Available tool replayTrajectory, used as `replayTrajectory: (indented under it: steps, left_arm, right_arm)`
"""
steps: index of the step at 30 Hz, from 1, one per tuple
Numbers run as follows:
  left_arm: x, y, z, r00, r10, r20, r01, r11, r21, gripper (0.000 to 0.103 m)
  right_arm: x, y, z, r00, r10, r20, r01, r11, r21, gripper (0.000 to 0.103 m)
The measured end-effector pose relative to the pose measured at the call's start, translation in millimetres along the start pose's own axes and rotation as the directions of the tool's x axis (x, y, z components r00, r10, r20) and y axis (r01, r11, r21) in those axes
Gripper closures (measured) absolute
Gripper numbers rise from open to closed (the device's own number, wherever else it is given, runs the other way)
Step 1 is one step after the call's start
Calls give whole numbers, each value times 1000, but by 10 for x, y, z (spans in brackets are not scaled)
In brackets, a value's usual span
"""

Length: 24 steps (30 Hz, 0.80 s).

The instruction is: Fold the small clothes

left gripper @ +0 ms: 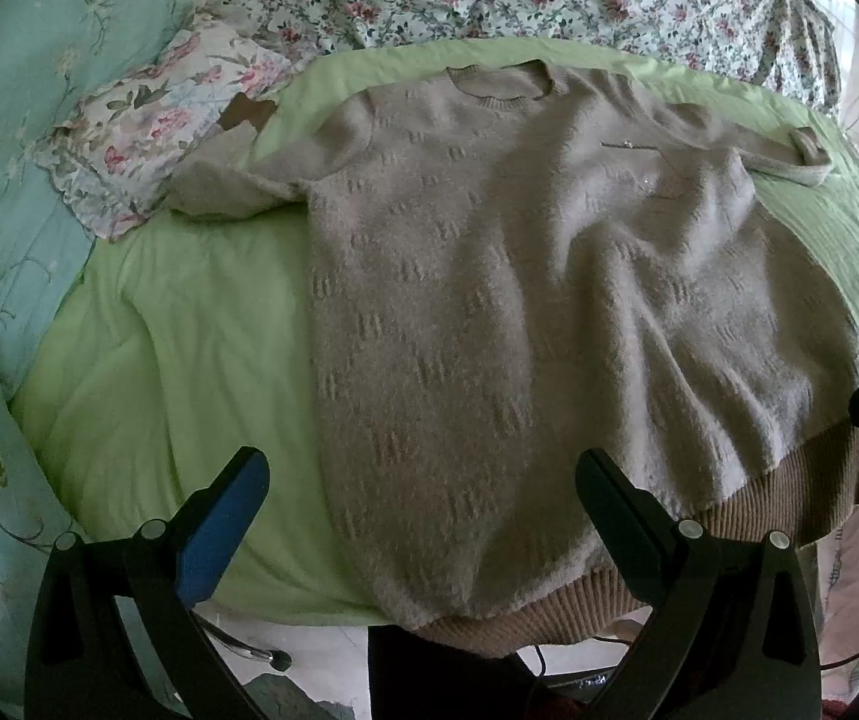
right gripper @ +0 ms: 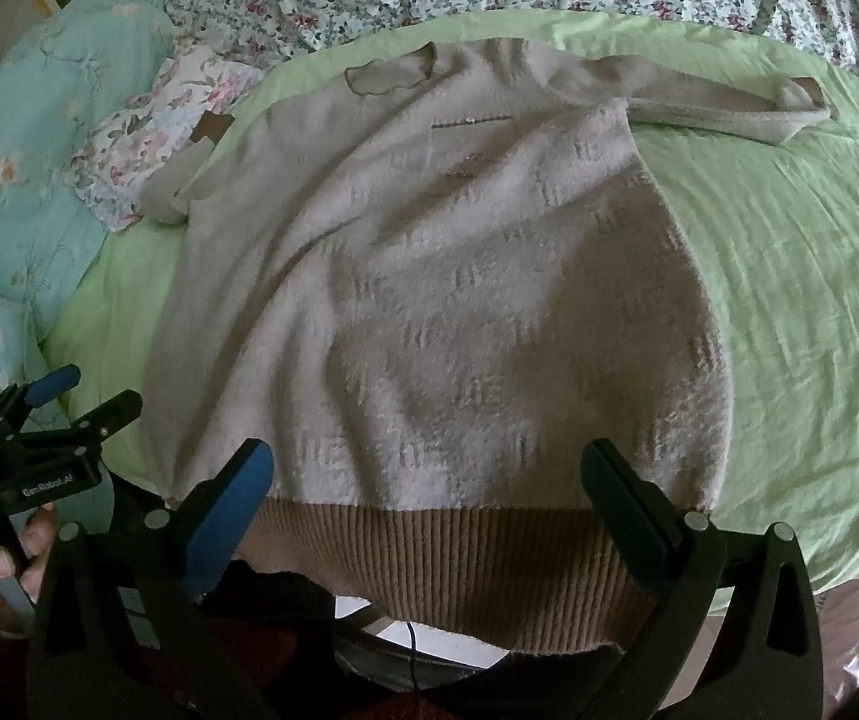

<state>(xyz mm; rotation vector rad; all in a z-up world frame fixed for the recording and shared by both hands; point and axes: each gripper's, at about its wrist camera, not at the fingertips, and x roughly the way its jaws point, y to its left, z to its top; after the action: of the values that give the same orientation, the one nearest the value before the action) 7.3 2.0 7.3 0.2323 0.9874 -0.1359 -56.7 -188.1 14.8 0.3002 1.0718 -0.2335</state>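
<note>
Left: pillow (left gripper: 147, 120) w/ left sleeve (left gripper: 231, 186) partly on it. Left gripper (left gripper: 423, 516) spread wide, pinching nothing, hovering over the hem (left gripper: 549, 618) at bed edge. Centre: sweater (left gripper: 519, 276) lies flat, front up, on green sheet (left gripper: 189, 360), collar (left gripper: 501, 81) far side, hem hanging off the near edge. Right sleeve (right gripper: 729, 102) stretched out. Right gripper (right gripper: 429, 504) also spread, empty, just above the hem. Progress, my read: garment laid out only; no fold made yet — sleeves in, then body fold remain.
</note>
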Motion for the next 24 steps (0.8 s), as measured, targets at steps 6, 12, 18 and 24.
replayTrajectory:
  steps: [6,12,18,24]
  left_arm:
    - [1,5,16,1000,1,12,-1,1000,-2,1]
    - [64,-11,50,998,5,-55,-5,1000,8,1]
    - [116,-53,53,998,20,-65,-19,1000,22,1]
    - [187,-52,93,998,-17,-60,18,1000,6,1]
  right_arm:
    - [-11,-16,2,1000,-9,19,9,1000,5,1]
    - [-16,-42,-4,999,-18,39,18,1000,5,1]
    - [-15,-82,-9,999,-6,39,5,1000,25,1]
    - [4,-162,31,999,12,45,-15,998,57,1]
